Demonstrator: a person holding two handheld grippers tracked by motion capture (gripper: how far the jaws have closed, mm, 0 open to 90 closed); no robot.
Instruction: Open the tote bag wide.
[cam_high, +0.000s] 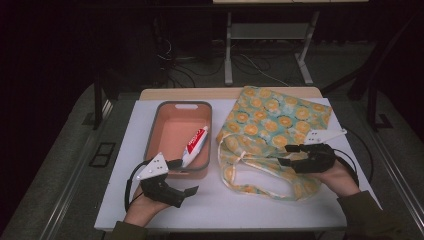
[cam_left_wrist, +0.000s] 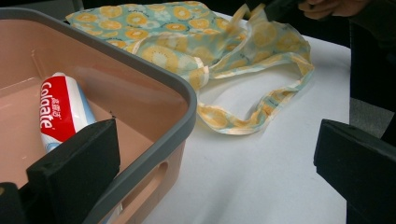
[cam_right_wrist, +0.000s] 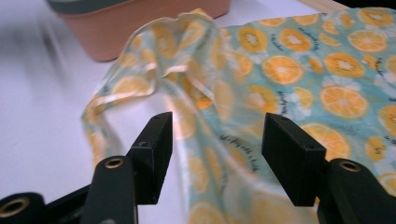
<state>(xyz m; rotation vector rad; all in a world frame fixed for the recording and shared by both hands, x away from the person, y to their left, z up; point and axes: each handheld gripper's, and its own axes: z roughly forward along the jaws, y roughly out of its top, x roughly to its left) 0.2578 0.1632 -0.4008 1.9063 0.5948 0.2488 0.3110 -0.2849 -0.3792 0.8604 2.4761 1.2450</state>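
Now the right tool (cam_high: 286, 154) hangs released over the bag (cam_high: 272, 120); closing carelessly could pinch both layers, sealing its mouth.

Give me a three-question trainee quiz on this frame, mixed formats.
1. True or false: the toothpaste tube lies inside the pink bin.
2. Multiple choice: the right claw is
A. shut on the tube
B. open, jaws apart over the printed cloth bag
C. shut on the bin rim
3. Short answer: where does the left claw sit relative to the bin?

Key
1. True.
2. B. In the right gripper view, bag cloth shows in the gap between the jaws, which do not press on it.
3. At the bin's near right corner, jaws open; one jaw shows in front of the bin's inside, the other over the white table.
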